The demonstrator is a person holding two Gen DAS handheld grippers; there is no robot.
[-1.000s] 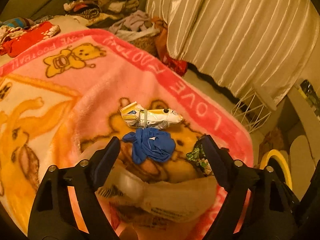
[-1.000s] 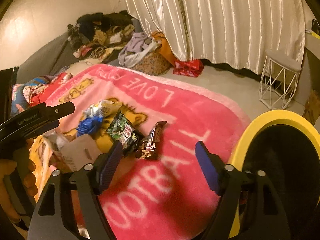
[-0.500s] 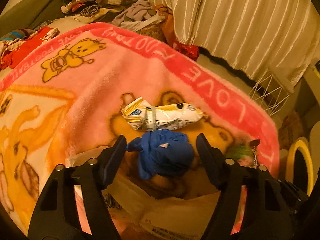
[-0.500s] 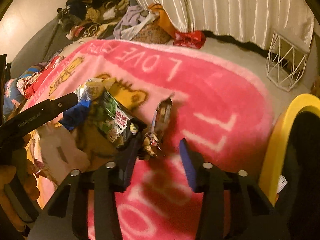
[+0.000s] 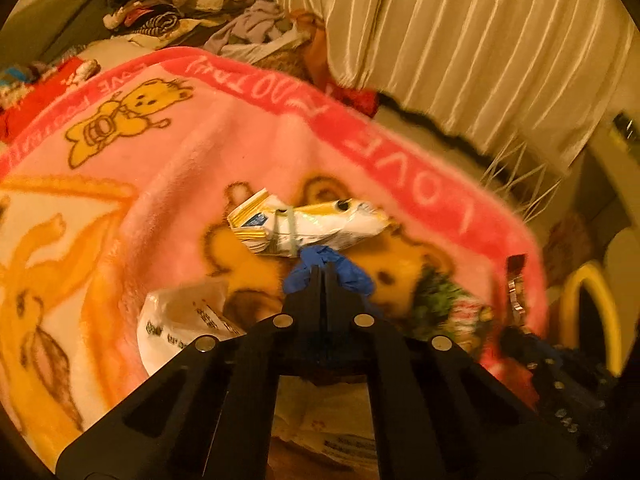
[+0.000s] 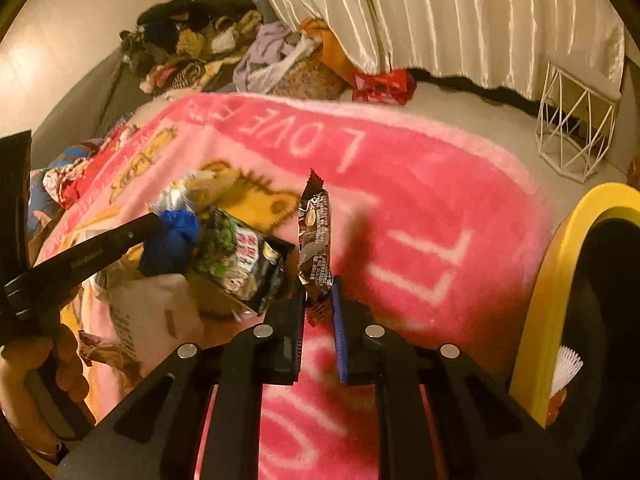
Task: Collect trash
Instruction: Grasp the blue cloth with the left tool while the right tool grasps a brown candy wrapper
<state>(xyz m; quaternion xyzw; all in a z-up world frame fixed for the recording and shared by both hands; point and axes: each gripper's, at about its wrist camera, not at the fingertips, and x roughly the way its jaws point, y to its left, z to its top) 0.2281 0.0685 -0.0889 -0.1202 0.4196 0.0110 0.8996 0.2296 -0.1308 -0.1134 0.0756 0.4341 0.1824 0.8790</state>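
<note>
Right wrist | right gripper point(image 6: 318, 304) jaws just closed, pinching crinkly brown wrapper point(image 6: 316, 236) | left gripper point(image 5: 323, 276) pinching crumpled blue glove point(image 5: 352, 274)

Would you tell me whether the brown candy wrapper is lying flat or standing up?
Standing up: the brown candy wrapper rises on end off the pink blanket, its lower end pinched in the right gripper.

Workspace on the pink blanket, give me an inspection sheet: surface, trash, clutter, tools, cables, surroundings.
Surface: pink bear-print blanket, rumpled.
Job's things: blue glove, brown candy wrapper, dark green snack packet, banded white-yellow pouch, white plastic bag, yellow-rimmed bin.
Clutter: clothes pile beyond the blanket.
Grippers: left tool has just closed on the glove; right tool has just closed on the candy wrapper's lower end.
Cables: nothing seen.
Surroundings: cream curtain, white wire stand.
</note>
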